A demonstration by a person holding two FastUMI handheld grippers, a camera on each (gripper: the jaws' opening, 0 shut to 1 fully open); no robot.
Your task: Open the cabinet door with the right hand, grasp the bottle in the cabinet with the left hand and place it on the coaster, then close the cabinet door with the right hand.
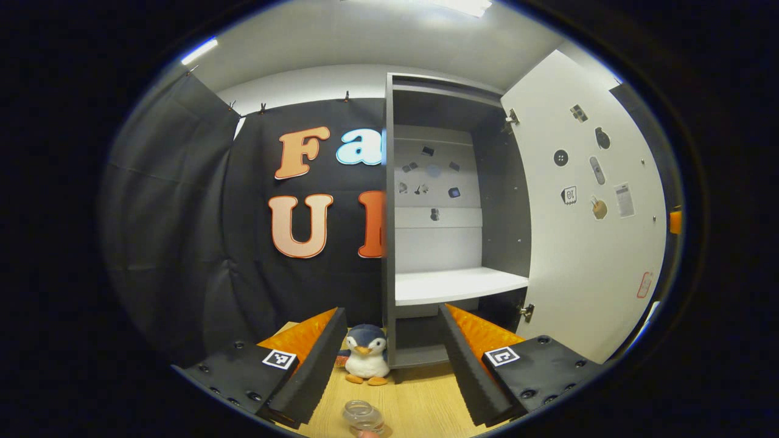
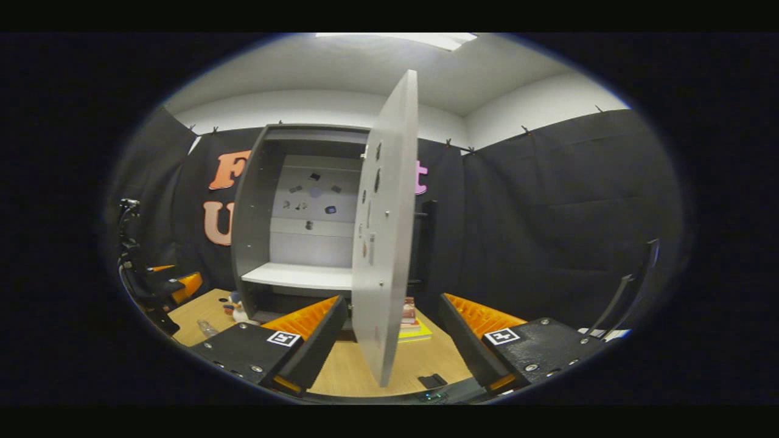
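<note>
Tall grey cabinet (image 1: 450,201) stands open, white door (image 2: 389,231) swung wide; its shelf is bare. Clear plastic bottle (image 1: 363,417) sits on the wooden table (image 1: 426,401) at 6 o'clock, coaster barely visible. Left gripper (image 1: 389,359) open, empty. Right gripper (image 2: 392,347) open, straddling the door edge. Closing remains.

Counts, relative to the cabinet (image 1: 450,201): 1 cabinet, 1 door (image 1: 587,207) swung open on its right. 1 white shelf (image 1: 456,285) inside. 1 plush penguin (image 1: 367,354) at its lower left corner, 1 clear bottle (image 1: 363,417) on the worktop (image 1: 420,404) in front. 1 book stack (image 2: 411,319) behind the door.
</note>
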